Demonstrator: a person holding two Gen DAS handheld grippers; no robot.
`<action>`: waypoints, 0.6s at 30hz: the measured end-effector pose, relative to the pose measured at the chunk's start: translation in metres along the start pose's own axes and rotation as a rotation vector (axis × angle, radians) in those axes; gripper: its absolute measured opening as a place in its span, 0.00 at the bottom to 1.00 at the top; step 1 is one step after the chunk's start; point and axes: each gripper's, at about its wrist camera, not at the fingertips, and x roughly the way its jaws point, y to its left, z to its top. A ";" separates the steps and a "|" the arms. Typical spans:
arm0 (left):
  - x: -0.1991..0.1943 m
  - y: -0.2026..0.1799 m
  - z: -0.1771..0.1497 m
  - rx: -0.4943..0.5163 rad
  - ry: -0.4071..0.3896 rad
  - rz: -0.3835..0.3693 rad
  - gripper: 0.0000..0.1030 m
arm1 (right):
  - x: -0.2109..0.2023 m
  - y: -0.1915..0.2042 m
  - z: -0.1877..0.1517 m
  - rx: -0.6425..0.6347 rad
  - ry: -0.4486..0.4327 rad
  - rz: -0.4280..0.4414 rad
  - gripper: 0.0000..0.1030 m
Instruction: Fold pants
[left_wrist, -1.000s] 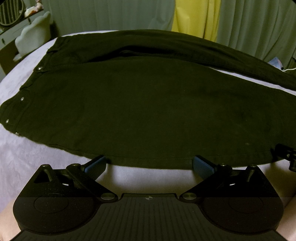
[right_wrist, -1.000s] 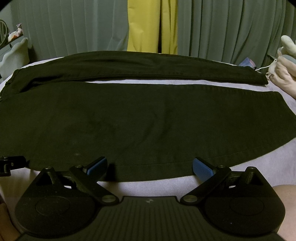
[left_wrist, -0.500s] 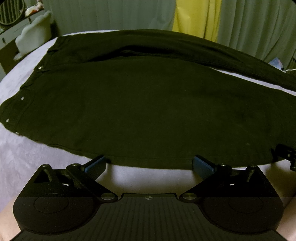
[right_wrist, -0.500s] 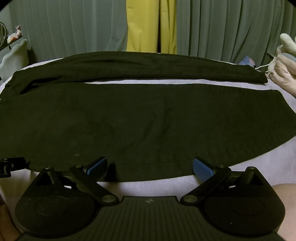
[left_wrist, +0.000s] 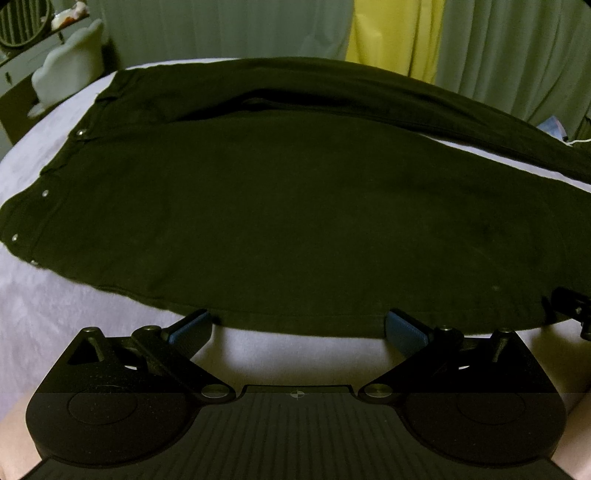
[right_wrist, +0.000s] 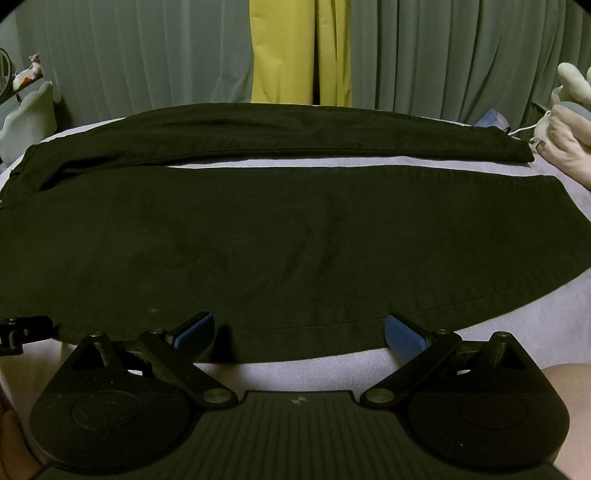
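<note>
across pale bedsheet black pants lie spread flat, waistband at left, both legs running right, side by side with strip of sheet between them. no fold made yet, as far as visible; whole task ahead. left gripper at near leg's edge close to waist, fingers wide apart, holding nothing. right gripper further along same edge, fingers likewise spread, empty. likely next: pinch near edge.

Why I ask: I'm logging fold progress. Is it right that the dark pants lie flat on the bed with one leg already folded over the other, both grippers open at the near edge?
Not quite: in the right wrist view the pants lie with legs apart, bed sheet showing between them. Both the right gripper and left gripper are open at the near edge.
</note>
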 end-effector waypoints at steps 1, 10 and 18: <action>0.000 0.000 0.000 -0.001 0.000 -0.001 1.00 | 0.000 0.002 0.000 0.000 0.000 0.000 0.96; 0.000 0.000 -0.002 -0.010 -0.003 0.001 1.00 | 0.001 -0.013 0.002 0.007 -0.001 0.005 0.96; -0.004 0.002 -0.002 -0.035 -0.011 -0.002 1.00 | 0.002 -0.014 0.001 0.012 0.000 0.010 0.96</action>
